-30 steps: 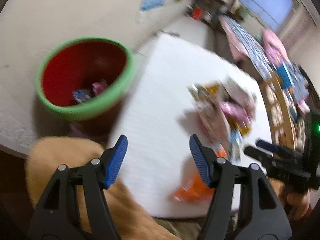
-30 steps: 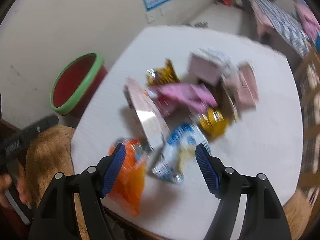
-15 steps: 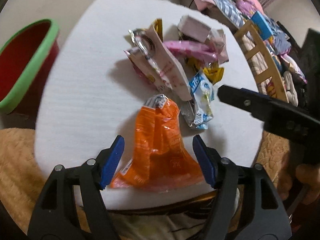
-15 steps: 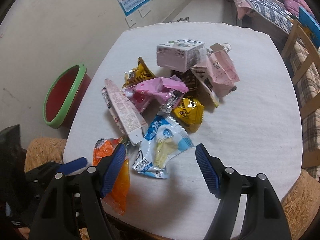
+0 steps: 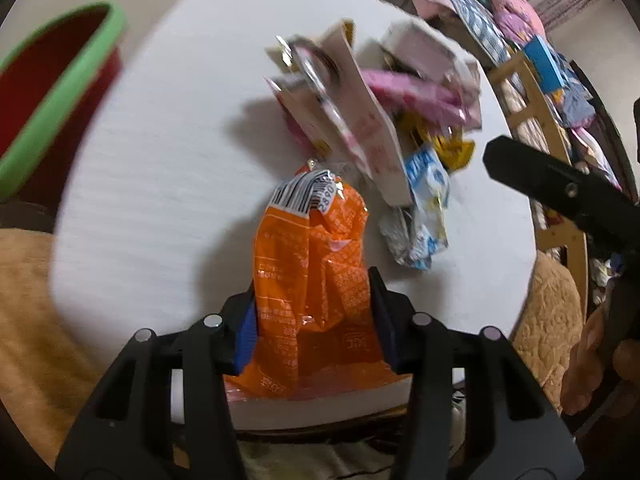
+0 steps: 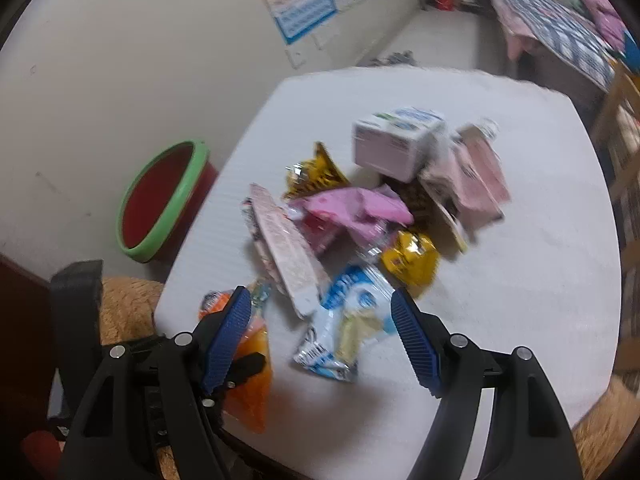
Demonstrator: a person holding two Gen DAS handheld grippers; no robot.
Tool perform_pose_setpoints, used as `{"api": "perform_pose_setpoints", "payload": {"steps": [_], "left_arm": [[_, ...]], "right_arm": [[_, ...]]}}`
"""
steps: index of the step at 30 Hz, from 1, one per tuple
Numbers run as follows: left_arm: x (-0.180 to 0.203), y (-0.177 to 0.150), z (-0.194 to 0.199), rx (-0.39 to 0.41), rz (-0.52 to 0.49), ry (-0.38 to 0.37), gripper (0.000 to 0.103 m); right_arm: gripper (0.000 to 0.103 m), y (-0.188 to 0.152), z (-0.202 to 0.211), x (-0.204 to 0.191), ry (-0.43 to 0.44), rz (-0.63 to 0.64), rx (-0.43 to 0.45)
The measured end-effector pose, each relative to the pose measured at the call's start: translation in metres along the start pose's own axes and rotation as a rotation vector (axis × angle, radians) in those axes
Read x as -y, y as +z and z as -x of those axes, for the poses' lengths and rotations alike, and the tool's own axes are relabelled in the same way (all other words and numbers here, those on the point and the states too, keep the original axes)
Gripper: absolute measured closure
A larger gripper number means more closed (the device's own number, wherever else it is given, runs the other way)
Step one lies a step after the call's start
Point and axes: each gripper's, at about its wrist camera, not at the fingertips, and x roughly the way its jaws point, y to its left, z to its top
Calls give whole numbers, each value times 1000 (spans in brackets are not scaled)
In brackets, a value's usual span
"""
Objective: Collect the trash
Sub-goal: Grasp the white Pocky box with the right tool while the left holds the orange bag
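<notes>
I am seeing the bin (image 5: 48,92), red with a green rim, standing on the floor off the table's (image 5: 168,152) left edge. My left gripper (image 5: 312,320) is sitting at the near edge with its jaws pressing on both sides of the orange bag (image 5: 316,264), so it is clamped on that bag, which is still lying on the table. Just beyond it a long pale box (image 5: 352,128) is leaning over the pile of wrappers (image 5: 416,92). To its right a blue and white packet (image 5: 424,208) is lying flat. My right gripper (image 6: 320,340) is hovering above that same packet (image 6: 344,320) with its jaws wide apart, holding nothing. Farther right a yellow wrapper (image 6: 412,260), a pink bag (image 6: 356,208) and a white carton (image 6: 396,140) are crowding together mid-table.
</notes>
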Motion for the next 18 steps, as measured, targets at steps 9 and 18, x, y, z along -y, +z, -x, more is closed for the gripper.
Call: {"api": "perform_pose_setpoints", "payload": {"steps": [9,18], "left_arm": [[-28,10,27,96,47,168,56],[-33,8,13,55,89,192,52]], "right_arm": [[33,26,-35,-27,58,115,-47],[64,34,-80,-16,72,72,-160]]}}
